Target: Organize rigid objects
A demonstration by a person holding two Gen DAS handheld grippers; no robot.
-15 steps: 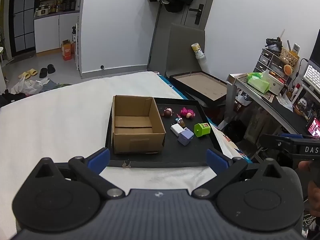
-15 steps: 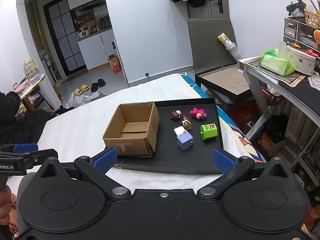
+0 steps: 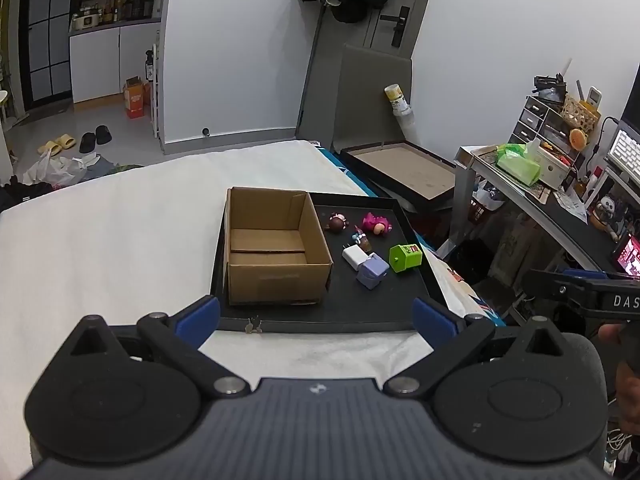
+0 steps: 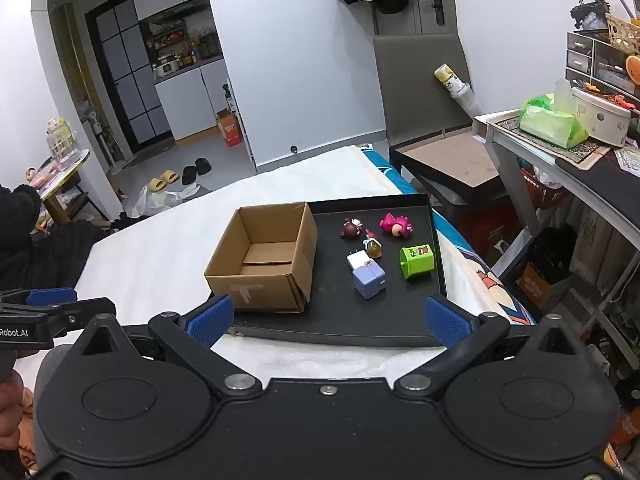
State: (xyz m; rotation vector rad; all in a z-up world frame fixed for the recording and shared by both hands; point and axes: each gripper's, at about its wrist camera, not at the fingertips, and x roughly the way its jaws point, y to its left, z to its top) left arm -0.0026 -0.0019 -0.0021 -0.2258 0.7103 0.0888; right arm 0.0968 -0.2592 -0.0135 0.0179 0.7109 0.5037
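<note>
I have both claws spread as wide as they go and gripping nothing: the left gripper [image 3: 316, 316] and the right gripper [image 4: 327, 319] both hang short of the near edge of the black tray [image 4: 360, 332], which lies on a white-covered bed [image 3: 120, 240].

The open cardboard box [image 4: 266, 264] fills the left half of the tray, touching its left and near edges, nothing showing inside it. On the right half sit the small things: a brown figure [image 4: 352, 228] and a pink figure [image 4: 395, 224] toward the far edge, a small tan figure [image 4: 372, 247] just nearer, then a white charger plug [image 4: 357, 259] touching a lilac cube [image 4: 369, 280], and a green cube [image 4: 417, 261] near the right edge.

From the left wrist view the box wall stands between my left claw and the toys; from the right, the path over the tray's near edge is open. A cluttered desk [image 4: 560, 160] with a green tissue pack [image 4: 554, 122] stands to the right of the bed, and a grey chair [image 4: 424, 92] beyond it.
</note>
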